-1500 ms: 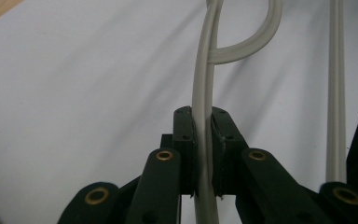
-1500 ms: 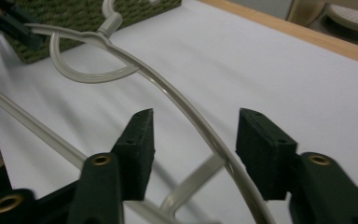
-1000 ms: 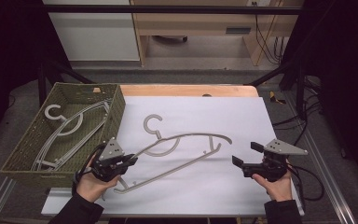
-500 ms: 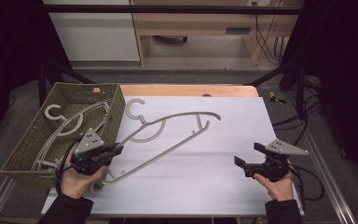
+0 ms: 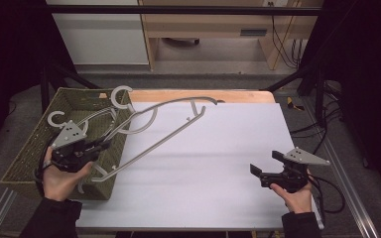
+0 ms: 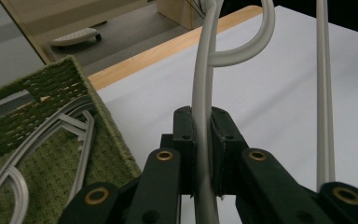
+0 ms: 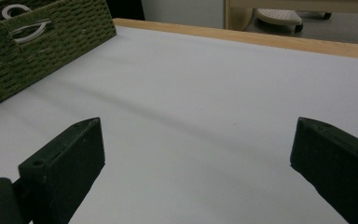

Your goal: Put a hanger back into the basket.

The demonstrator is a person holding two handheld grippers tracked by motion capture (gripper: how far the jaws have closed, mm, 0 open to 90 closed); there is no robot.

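Left gripper [image 5: 92, 148] clamps grey hanger [image 5: 163, 130] by its arm, hanger lifted, tilted over rim of green basket [image 5: 30, 148], hook near basket far corner. Right gripper [image 5: 264, 167] wide open, holds nothing, above white table [image 5: 213, 163].

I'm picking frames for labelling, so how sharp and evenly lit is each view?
High view: soft throughout, white table bright, surroundings nearly black. Left gripper view: the hanger in the left tool is fairly crisp, the basket softer. Right gripper view: right tool dark, table evenly lit, faint shadow bands.
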